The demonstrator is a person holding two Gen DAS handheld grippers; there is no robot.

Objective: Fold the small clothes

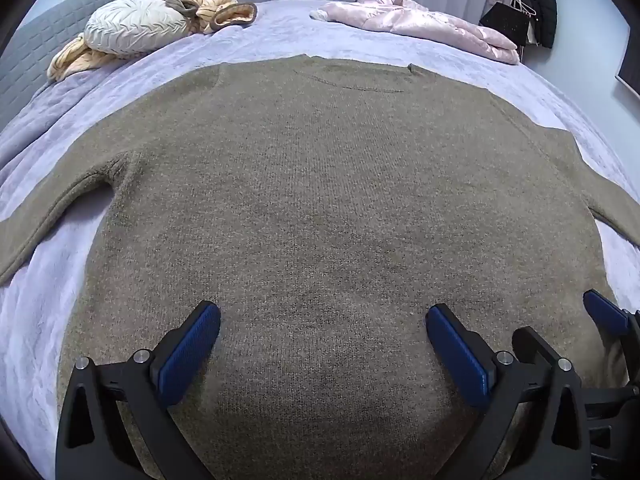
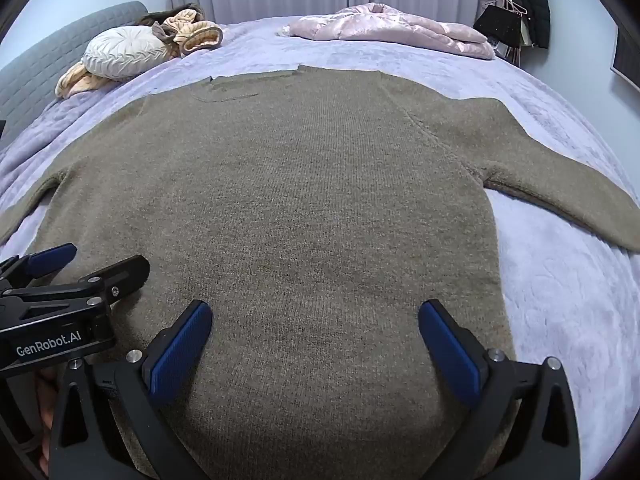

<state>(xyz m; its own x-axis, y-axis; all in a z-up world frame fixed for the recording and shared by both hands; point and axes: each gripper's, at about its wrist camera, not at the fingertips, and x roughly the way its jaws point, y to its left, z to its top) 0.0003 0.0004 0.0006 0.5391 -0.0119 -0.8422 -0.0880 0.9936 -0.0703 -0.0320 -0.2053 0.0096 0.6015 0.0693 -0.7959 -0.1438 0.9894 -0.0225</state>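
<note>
An olive-brown knit sweater (image 1: 328, 200) lies spread flat on the lilac bed cover (image 1: 60, 300), neckline far from me, both sleeves stretched out to the sides. My left gripper (image 1: 322, 314) hovers over the sweater's lower body, wide open, nothing between its blue pads. My right gripper (image 2: 316, 310) hangs over the lower body too, a little to the right, equally open and empty. The same sweater (image 2: 304, 184) fills the right wrist view. The left gripper (image 2: 92, 268) shows at that view's left edge; the right gripper's blue pad (image 1: 604, 312) shows at the left view's right edge.
At the bed's far left lie a round white cushion (image 1: 136, 26) and a beige-and-brown garment (image 1: 216, 6). A pink satin jacket (image 1: 420, 22) lies at the far right. A grey headboard (image 1: 48, 44) runs along the left; dark clothes hang on a rack (image 1: 536, 4).
</note>
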